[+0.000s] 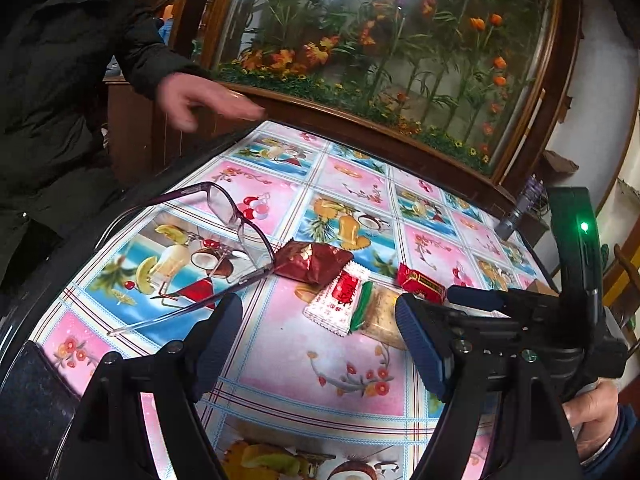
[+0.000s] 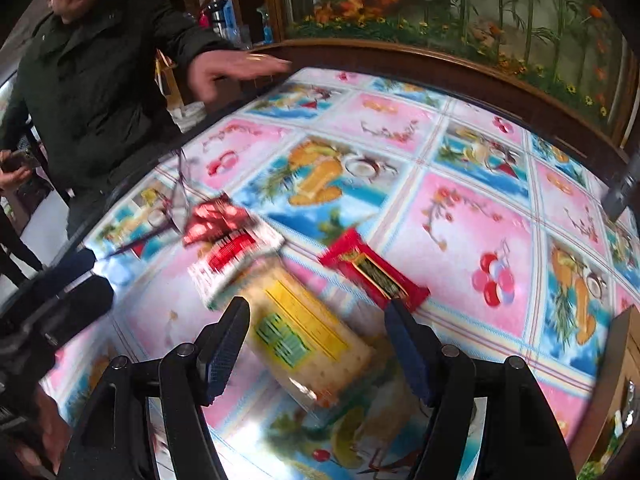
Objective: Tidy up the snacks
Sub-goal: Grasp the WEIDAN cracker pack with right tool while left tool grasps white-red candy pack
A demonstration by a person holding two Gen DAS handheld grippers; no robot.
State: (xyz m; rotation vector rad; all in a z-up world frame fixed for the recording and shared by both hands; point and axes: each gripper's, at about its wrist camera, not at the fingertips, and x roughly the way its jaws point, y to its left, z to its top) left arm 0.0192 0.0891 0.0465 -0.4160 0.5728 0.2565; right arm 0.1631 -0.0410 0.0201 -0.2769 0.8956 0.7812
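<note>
Several snack packets lie together on the patterned tablecloth: a dark red foil packet (image 1: pixel 311 261), a white and red packet (image 1: pixel 339 298), a clear cracker pack with a yellow label (image 2: pixel 305 333) and a small red bar (image 2: pixel 374 271). My left gripper (image 1: pixel 318 344) is open and empty, hovering above the cloth just short of the snacks. My right gripper (image 2: pixel 318 356) is open, its fingers to either side of the cracker pack and apart from it. The right gripper also shows at the right edge of the left wrist view (image 1: pixel 472 300).
Purple-framed glasses (image 1: pixel 236 224) lie on the cloth left of the snacks. A bystander in a dark jacket reaches a hand (image 1: pixel 204 98) over the table's far left edge. A glass flower case (image 1: pixel 392 40) with a wooden frame stands behind the table. A dark object (image 1: pixel 28 396) lies at the near left corner.
</note>
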